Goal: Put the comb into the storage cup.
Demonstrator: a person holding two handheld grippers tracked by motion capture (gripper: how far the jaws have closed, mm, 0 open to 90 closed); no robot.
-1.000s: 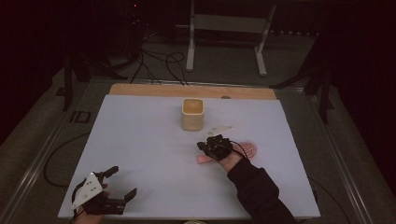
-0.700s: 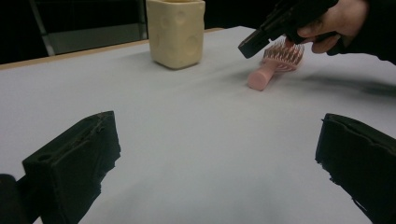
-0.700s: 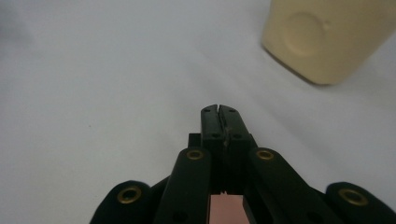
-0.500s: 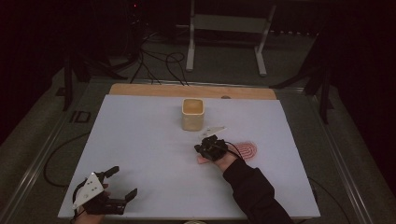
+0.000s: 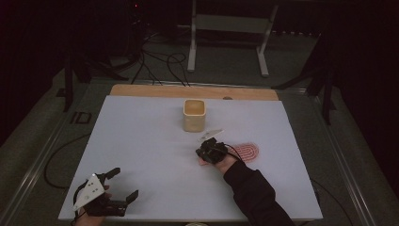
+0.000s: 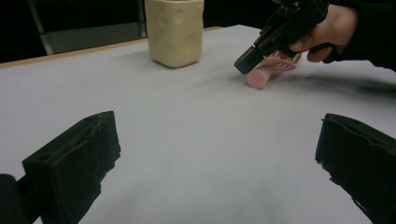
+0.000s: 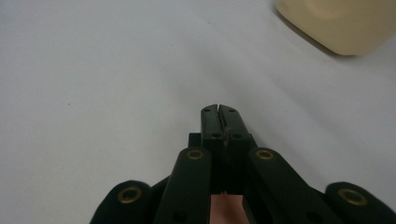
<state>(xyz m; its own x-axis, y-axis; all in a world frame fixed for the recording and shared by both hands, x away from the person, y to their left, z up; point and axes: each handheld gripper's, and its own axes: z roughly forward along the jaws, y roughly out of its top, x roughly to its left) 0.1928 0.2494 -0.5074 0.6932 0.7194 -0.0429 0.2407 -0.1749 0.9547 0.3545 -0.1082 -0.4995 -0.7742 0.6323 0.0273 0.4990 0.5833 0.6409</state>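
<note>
A cream cup (image 5: 194,115) stands upright near the far middle of the desk (image 5: 141,141). It is squarish with rounded corners, its matte sides dimpled with shallow round dents, and its mouth is open; from above the inside looks bare, though the light is too dim to be sure. Just beside it, toward the person, lies a small pale scrap (image 5: 210,134), thin and flat, too small to make out further.

The desk carries a smooth white sheet with a strip of light wood along its far edge.

The pink brush (image 5: 245,151) lies flat right of the middle, near the cup but apart from it. Its head is an oval with ridged red lines, and its handle is a round, smooth pink stick whose blunt end shows in the left gripper view. The right claw (image 5: 208,149), black and hard-edged, sits over this handle with its jaws pressed together and its tip low to the sheet; pink shows under its linkage in the right gripper view.

The left claw (image 5: 123,184) rests at the near left corner, jaws spread wide with nothing between them, a grey three-cornered plate on top.
</note>
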